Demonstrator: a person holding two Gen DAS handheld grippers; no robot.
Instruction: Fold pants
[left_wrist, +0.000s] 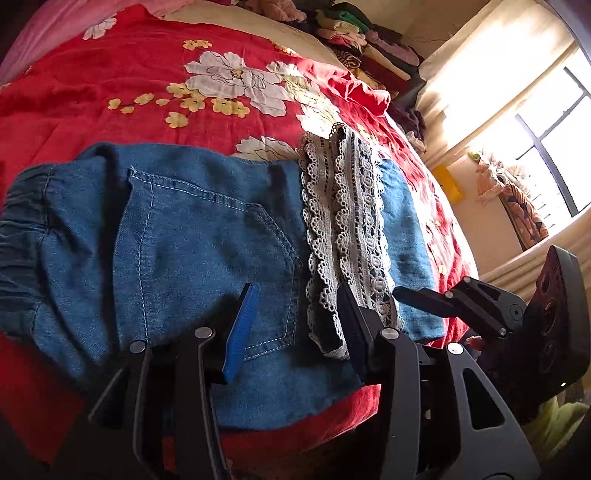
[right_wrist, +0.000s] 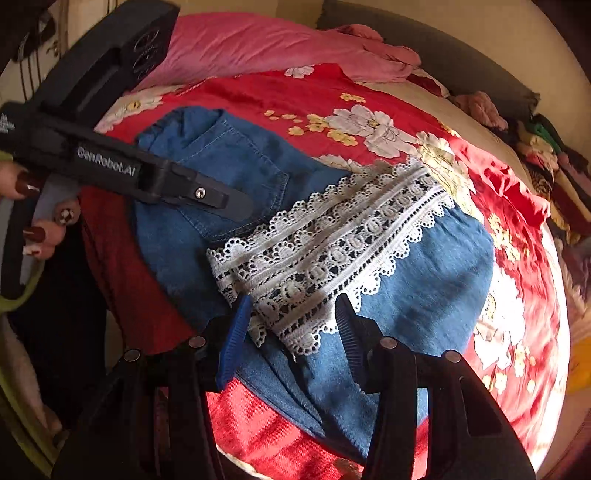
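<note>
The blue denim pants (left_wrist: 184, 236) lie folded on the red floral bedspread (left_wrist: 129, 81), with a white lace hem band (left_wrist: 343, 229) lying across them. My left gripper (left_wrist: 295, 295) is open and empty, just above the back pocket and lace near the front edge. In the right wrist view the pants (right_wrist: 424, 280) and lace band (right_wrist: 325, 251) lie the same way. My right gripper (right_wrist: 293, 306) is open and empty over the lace's near end. The left gripper's fingers (right_wrist: 207, 195) reach in from the left over the pocket.
A pink pillow (right_wrist: 258, 44) lies at the bed's head. Stacks of folded clothes (left_wrist: 362, 48) line the far side of the bed. A sunlit window (left_wrist: 546, 147) with a toy on the sill is at the right. The right gripper's body (left_wrist: 517, 317) is beside the left.
</note>
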